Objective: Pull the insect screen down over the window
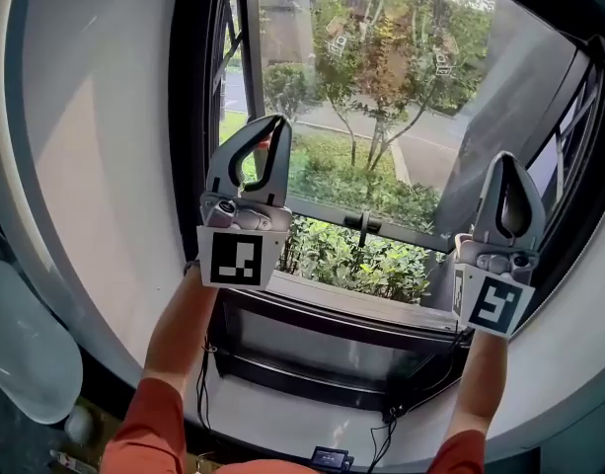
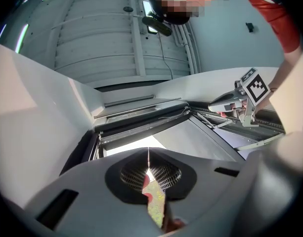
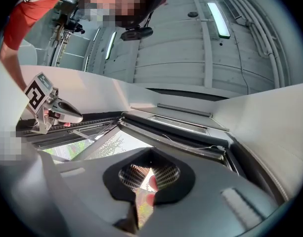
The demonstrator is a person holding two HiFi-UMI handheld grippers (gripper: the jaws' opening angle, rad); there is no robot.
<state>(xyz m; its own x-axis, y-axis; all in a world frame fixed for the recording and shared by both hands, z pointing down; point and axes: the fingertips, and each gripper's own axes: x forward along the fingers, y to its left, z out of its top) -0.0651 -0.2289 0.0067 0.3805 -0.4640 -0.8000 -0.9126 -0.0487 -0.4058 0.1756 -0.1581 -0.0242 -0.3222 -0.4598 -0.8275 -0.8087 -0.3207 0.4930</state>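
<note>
- You hold both claws up at the open window point(image 1: 197, 117), arms in orange sleeves point(image 1: 150, 418) stretched out from below.
- The left claw point(image 1: 273, 123) stands near the left jamb. Its jaws are pressed together, the tips meeting in a thin seam with nothing pinched between them.
- The right claw point(image 1: 507, 160) stands near the right side of the frame, roughly level with the left one. Its jaws are also pressed together and hold nothing.
- Each claw's marker cube point(image 1: 235, 257) faces you, just above your wrists.
- The screen bar point(image 3: 175, 130) is a dark strip lying along the top of the window frame. It is above both claws and well apart from their tips, and the screen is not yet drawn down.
- Through the opening below the bar you see shrubs point(image 1: 353, 257), trees and a road in daylight.
- The sill point(image 1: 353, 301) runs between your forearms, with a dark handle point(image 1: 363, 227) on the lower rail just above it.
</note>
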